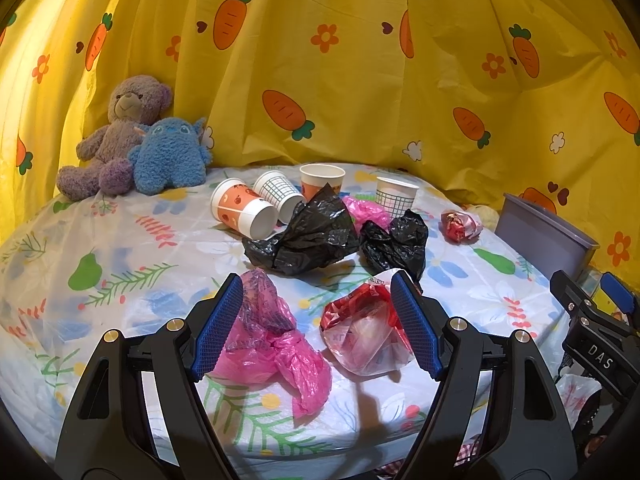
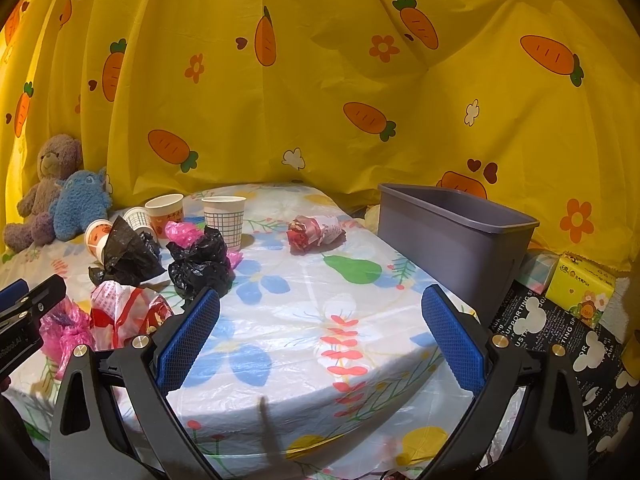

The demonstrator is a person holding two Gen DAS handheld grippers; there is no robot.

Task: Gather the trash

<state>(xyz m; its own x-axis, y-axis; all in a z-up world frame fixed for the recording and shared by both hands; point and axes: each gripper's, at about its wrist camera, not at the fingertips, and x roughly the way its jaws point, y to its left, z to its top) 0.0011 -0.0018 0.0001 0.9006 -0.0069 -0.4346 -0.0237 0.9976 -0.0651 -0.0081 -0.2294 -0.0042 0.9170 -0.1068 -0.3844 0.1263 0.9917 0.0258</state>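
Nearby, plush toys (image 1: 132,148) behind cups (image 1: 244,212)

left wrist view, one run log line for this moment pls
left gripper: open, empty | right gripper: open, empty | crumpled pink plastic bag: on table | grey plastic bin: beside table

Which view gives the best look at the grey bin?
The right wrist view: the grey bin shows whole there, rim, open mouth and two walls, standing beside the table. The left wrist view catches only part of it at the right edge.
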